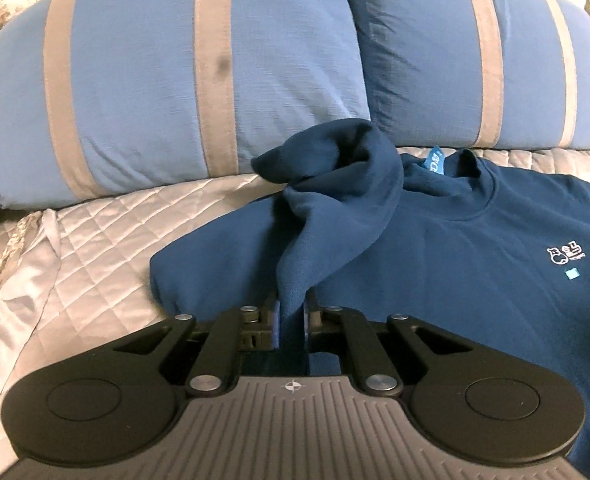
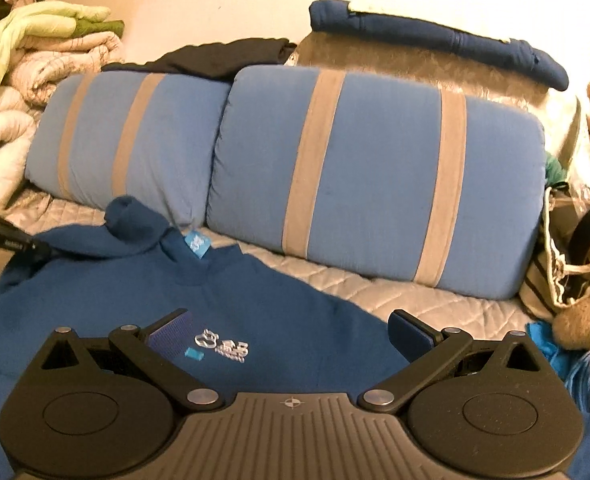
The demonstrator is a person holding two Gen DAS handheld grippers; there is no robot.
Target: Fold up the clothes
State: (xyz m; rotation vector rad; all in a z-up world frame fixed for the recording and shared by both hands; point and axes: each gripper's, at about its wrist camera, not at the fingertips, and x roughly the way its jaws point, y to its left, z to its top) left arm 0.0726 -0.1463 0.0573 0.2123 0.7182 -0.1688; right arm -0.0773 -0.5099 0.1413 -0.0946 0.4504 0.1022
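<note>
A navy sweatshirt (image 1: 455, 280) lies front up on the quilted bedspread (image 1: 95, 248), with a white chest logo (image 1: 565, 254) and a blue collar label (image 1: 435, 162). My left gripper (image 1: 293, 304) is shut on its sleeve (image 1: 327, 200), which rises from the pads in a twisted fold with the cuff drooping toward the pillows. In the right wrist view my right gripper (image 2: 291, 320) hangs open above the sweatshirt's (image 2: 115, 300) chest, near the logo (image 2: 223, 346), with nothing between its fingers. The left gripper (image 2: 43, 250) shows at that view's left edge, pinching the sleeve (image 2: 131, 220).
Two blue pillows with grey stripes (image 2: 375, 180) stand along the back of the bed. Folded bedding (image 2: 35, 60) is piled at the far left. A dark blue garment (image 2: 435, 40) lies behind the pillows. Bags and soft clutter (image 2: 575, 260) crowd the right edge.
</note>
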